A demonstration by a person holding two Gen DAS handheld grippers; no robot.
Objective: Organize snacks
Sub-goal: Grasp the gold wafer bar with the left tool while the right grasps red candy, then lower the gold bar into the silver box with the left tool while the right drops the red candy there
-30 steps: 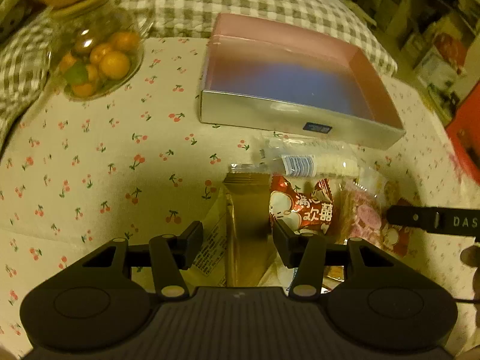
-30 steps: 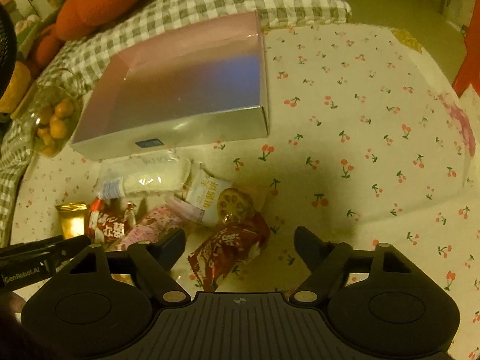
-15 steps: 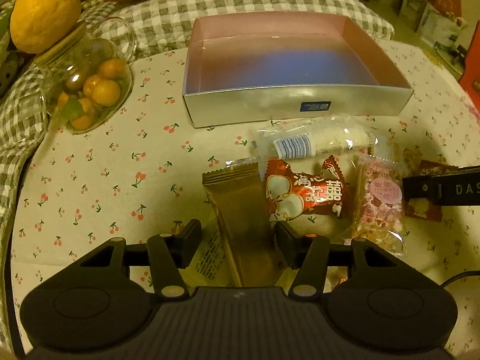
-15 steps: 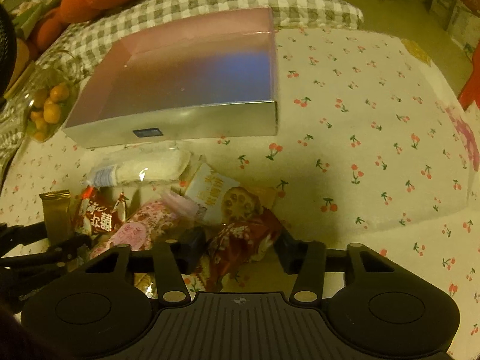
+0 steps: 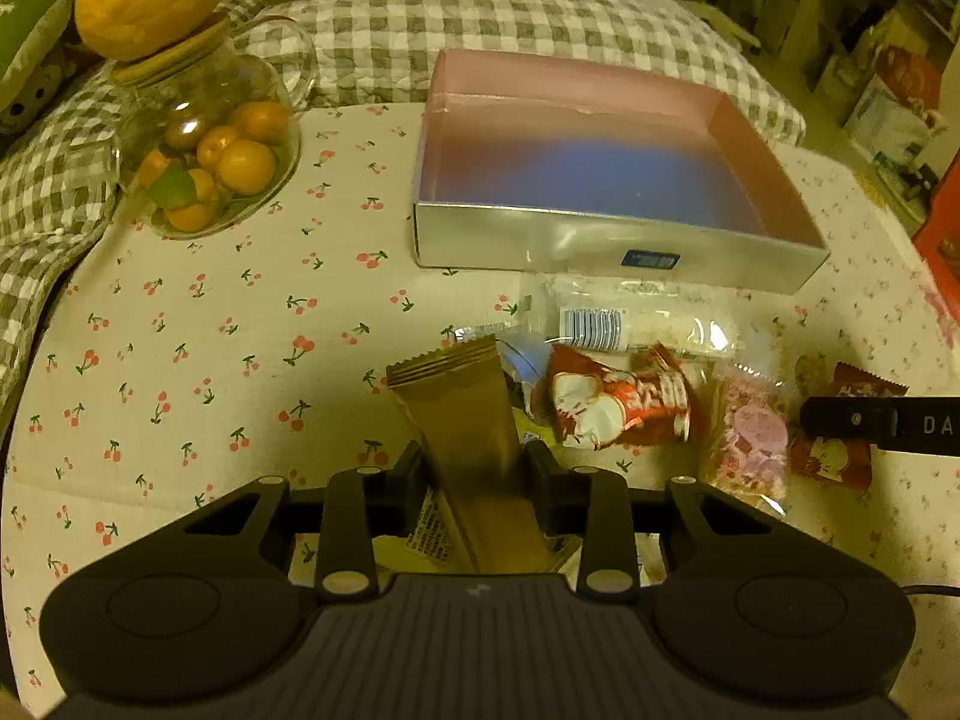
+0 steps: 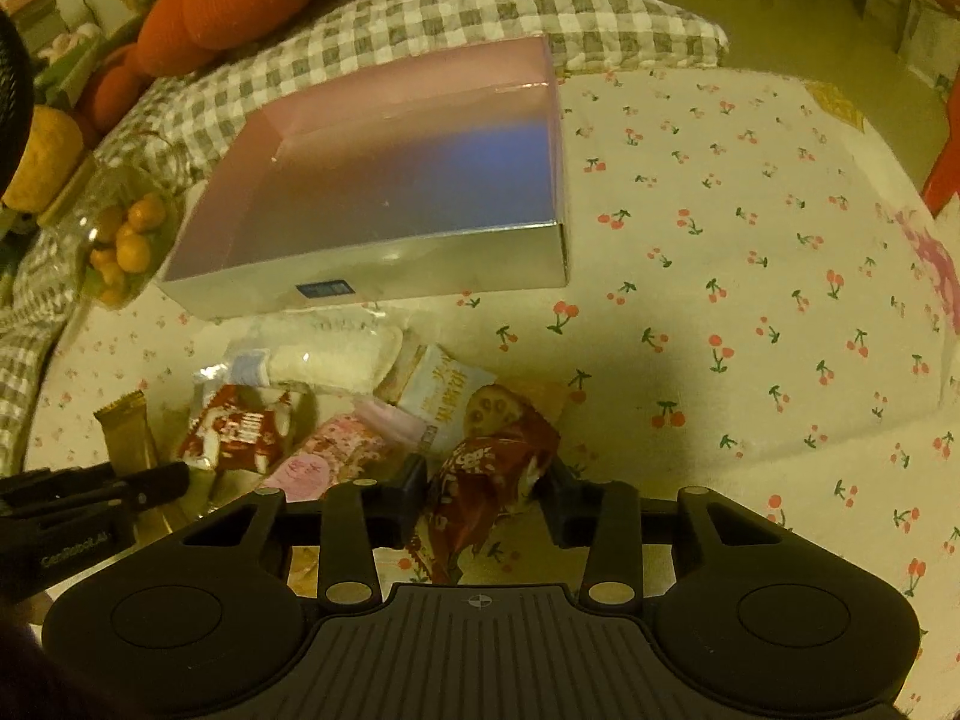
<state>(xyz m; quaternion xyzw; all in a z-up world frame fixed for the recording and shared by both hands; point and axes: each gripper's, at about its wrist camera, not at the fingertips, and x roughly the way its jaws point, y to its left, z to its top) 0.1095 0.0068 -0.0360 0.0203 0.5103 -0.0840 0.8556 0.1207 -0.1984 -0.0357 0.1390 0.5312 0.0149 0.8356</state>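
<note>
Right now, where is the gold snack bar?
In the left wrist view, the gold snack bar stands tilted between the closing left gripper jaws, left of the red-and-white snack packet, in front of the silver box.

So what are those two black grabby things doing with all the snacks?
A person is tidying snacks with a grabber in each hand. The left gripper is closing on a gold bar wrapper, and the right gripper is closing on a dark red packet. The other snacks lie on the cherry tablecloth. The shiny box behind them is empty.
</note>
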